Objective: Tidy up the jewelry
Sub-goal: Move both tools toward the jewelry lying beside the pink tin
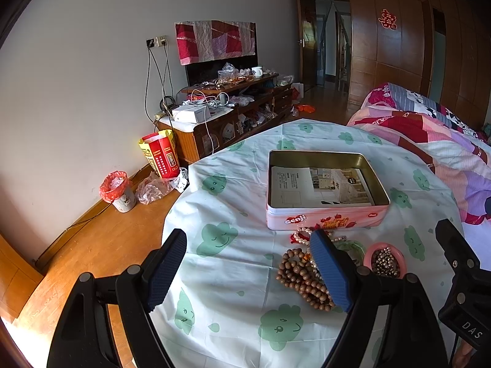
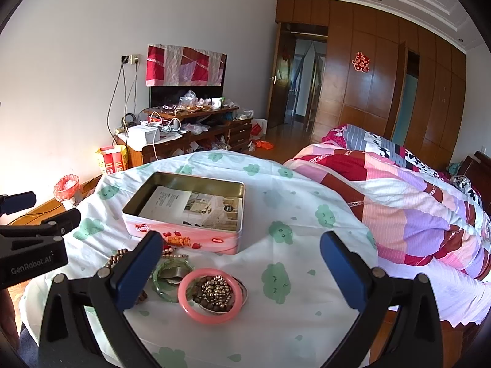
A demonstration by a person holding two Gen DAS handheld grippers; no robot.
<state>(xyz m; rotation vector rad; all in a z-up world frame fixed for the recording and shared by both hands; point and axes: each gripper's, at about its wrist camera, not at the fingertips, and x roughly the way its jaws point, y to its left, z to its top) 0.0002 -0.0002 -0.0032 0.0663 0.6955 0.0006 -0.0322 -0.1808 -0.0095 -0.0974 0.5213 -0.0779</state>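
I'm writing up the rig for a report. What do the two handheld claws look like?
Both are alike: the left claw and right claw have black plastic frames with round silver pivot pins, and two flat fingers faced with dark blue textured pads. The left claw's body reads "GenRobot.AI" in the right wrist view; the right claw's shows white letters "DAS". No cables or sleeves show.

Jewelry (image 2: 199, 282) just before tin (image 2: 190, 214), on table (image 2: 300, 322)

A patchwork quilt (image 2: 399, 196) covers the bed; a cluttered wooden cabinet (image 1: 221, 122) and lined wastebasket (image 1: 118, 191) stand by the wall.
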